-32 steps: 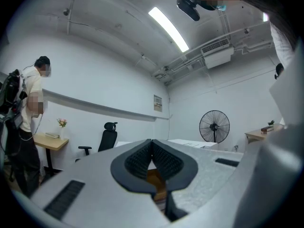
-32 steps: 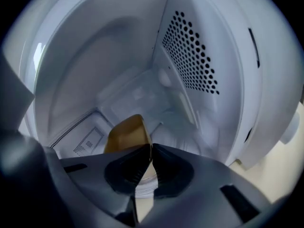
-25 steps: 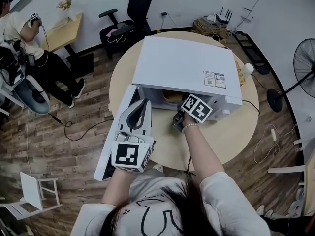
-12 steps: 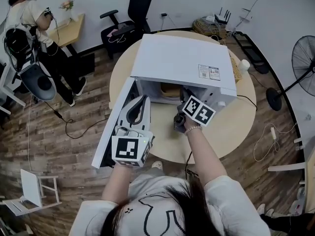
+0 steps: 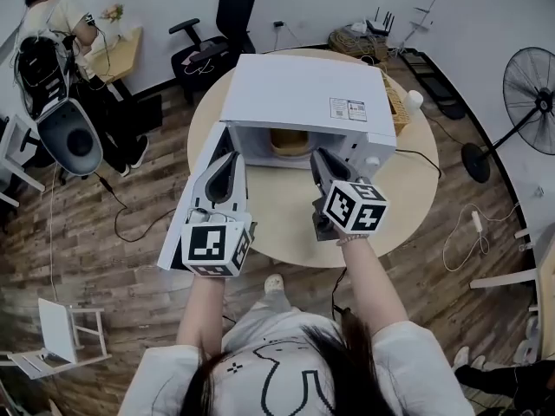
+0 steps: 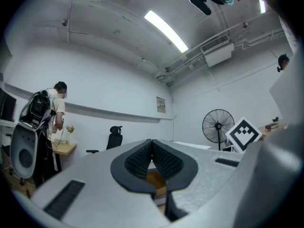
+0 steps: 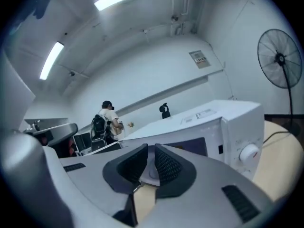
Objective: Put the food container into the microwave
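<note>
The container (image 5: 290, 142) is sitting inside the microwave (image 5: 303, 94), toward the back of the cavity. It is showing tan in the opening, and I cannot make out what it holds. The door (image 5: 201, 167) is hanging wide open to the left. The microwave is standing on a round table (image 5: 408, 189).

A label (image 5: 348, 109) is lying on the microwave's white top near its right front corner, but its print is too small to read. A notice (image 6: 161, 104) is hanging on the far wall, and it is just as unreadable. The dial (image 7: 249, 152) is showing on the front panel with no legible marks.

The person is holding both grippers out in front of the opening, clear of the container. The left gripper (image 5: 232, 156) is hovering over the open door. Its jaws are meeting at the tips with nothing between them. Past those jaws the container is showing in the cavity.

The right gripper (image 5: 319, 156) is pointing at the cavity's right side. Its jaws are standing a narrow gap apart and gripping nothing.

A fan (image 5: 531, 76) is standing off to the right. Another person (image 5: 52, 16) is standing by a desk at the far left.
</note>
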`<state>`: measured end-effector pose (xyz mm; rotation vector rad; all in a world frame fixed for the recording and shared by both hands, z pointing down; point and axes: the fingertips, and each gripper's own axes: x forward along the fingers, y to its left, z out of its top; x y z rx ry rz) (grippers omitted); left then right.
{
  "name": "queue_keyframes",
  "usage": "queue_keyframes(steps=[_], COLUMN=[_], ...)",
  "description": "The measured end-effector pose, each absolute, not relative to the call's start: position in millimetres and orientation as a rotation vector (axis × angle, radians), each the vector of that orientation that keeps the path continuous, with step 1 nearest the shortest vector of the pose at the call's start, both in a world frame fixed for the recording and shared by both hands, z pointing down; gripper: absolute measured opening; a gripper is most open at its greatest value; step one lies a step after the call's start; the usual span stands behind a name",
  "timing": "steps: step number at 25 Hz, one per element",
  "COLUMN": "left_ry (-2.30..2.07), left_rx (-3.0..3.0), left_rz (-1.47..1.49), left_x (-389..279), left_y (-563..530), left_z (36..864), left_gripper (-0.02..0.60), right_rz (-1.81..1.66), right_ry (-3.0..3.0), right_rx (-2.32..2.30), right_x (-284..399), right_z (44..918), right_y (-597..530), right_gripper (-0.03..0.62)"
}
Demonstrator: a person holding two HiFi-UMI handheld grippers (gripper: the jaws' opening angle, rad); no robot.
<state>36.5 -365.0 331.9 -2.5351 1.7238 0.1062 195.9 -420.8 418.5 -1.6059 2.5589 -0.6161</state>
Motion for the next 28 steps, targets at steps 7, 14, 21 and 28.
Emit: queue_keyframes(steps=[7,14,21,28], left_ry=[1.654,1.594,1.551,1.524], left_rx=[-2.538,-2.527,-2.503,-2.492], left_rz=[0.072,0.113,0.176,0.188], left_x=[46.8,54.4,48.1,47.7], left_y=[-348.6,-338.1,-329.9,-325.6], left_z=[324.4,302.4,284.3,279.6], left_gripper=[0.009,0.009,0.009,0.009], right_rz=[-0.226,0.202,0.425,0.477], right_ry=[2.674,2.686,2.573,2.548], right_rx=[-1.618,-1.696,-1.718,-1.751], right_x=[211.6,224.8,240.5,244.9], right_z=[365.8,310.0,269.0,263.5], right_y=[-371.5,-329.2,-301.0,-294.9], right_gripper=[0.031,0.03,0.029,0.029])
